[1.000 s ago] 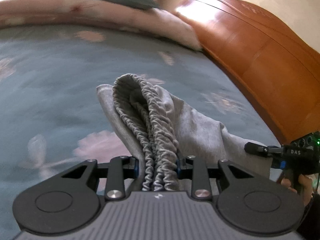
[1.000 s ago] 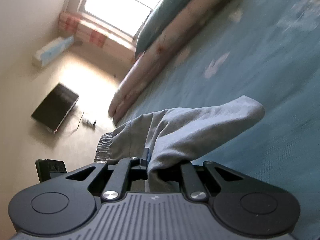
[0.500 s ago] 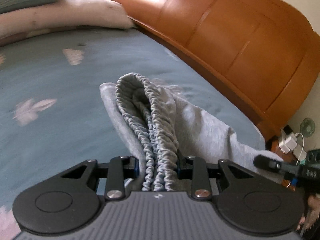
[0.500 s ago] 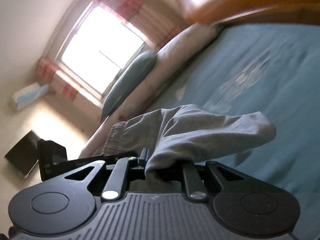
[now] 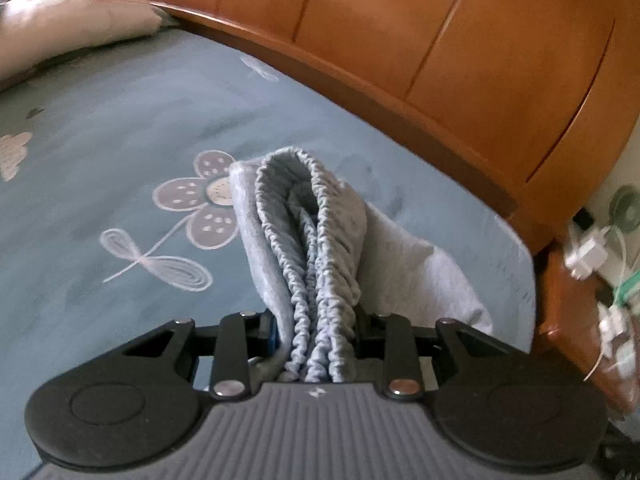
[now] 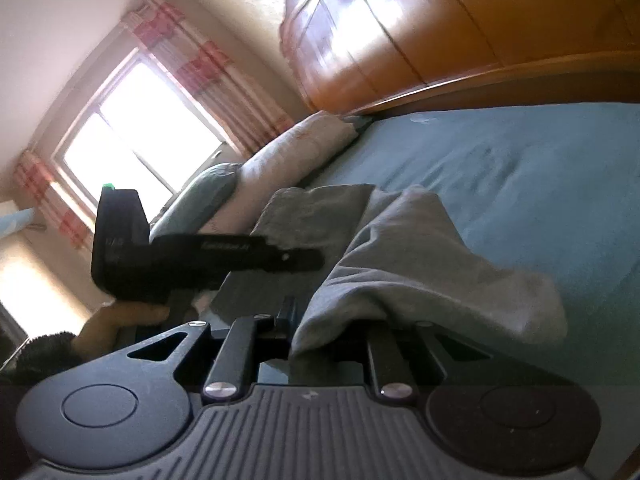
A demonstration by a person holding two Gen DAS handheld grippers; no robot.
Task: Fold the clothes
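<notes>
A grey garment with a gathered elastic waistband (image 5: 312,216) hangs doubled over above the blue flowered bed sheet (image 5: 120,128). My left gripper (image 5: 316,320) is shut on the bunched waistband, which stands up between its fingers. In the right wrist view the same grey garment (image 6: 400,248) drapes over my right gripper (image 6: 332,320), whose jaws pinch a fold of it; the cloth hides the right finger. The left gripper (image 6: 192,256), held by a hand (image 6: 116,320), sits close to the left of the right one, with the cloth stretched between them.
A wooden headboard (image 5: 440,60) runs along the bed's far edge. Pillows (image 5: 72,12) lie at the upper left. A nightstand with chargers and cables (image 5: 588,252) stands off the bed's corner. A bright window with checked curtains (image 6: 132,128) is behind.
The left gripper has swept along the bed toward the headboard corner, carrying the waistband. The right gripper has turned, and the left gripper now appears close beside it. Both still hold the cloth.
</notes>
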